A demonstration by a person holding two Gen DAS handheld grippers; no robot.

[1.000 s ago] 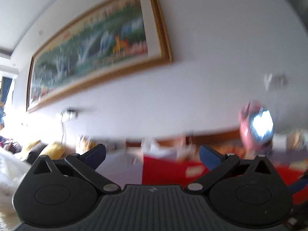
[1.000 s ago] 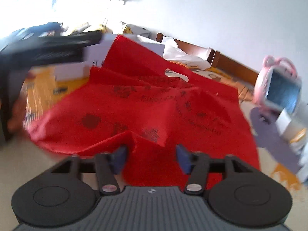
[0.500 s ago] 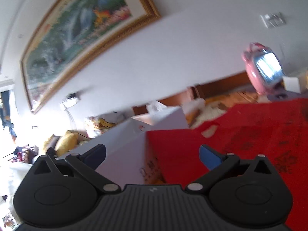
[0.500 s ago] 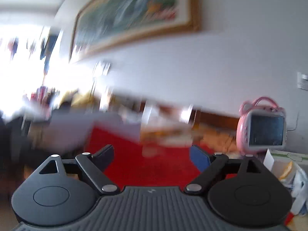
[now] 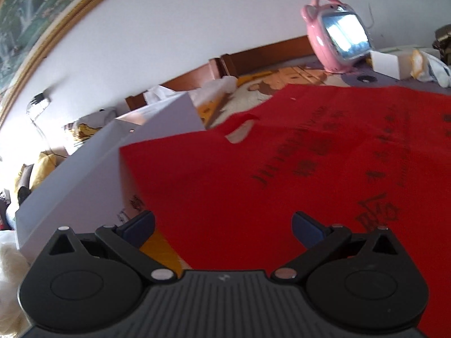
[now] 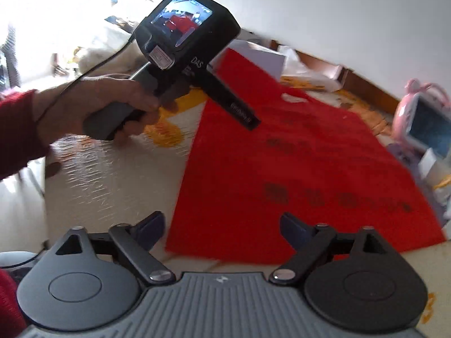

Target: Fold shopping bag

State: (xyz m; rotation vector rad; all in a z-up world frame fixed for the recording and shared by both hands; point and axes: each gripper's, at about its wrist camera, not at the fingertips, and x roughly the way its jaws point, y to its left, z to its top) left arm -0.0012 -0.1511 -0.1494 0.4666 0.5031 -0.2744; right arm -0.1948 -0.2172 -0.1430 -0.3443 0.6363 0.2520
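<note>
White wall (image 5: 197, 28) backs a cluttered table (image 6: 112, 174) under a patterned clear cover, with a gold-framed painting (image 5: 33, 22) hanging above. Spread flat on it lies the red shopping bag (image 6: 296, 169), beside a white box (image 5: 84, 169) and near a pink toy television (image 5: 335, 42). Left gripper (image 5: 222, 225) hovers over the bag, jaws wide and empty; right gripper (image 6: 222, 228) is opening, gripping nothing, over the bag's near edge.

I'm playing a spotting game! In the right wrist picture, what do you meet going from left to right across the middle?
Red sleeve → hand → left gripper that the hand holds → red shopping bag lying flat → pink toy with a screen at the right edge.
</note>
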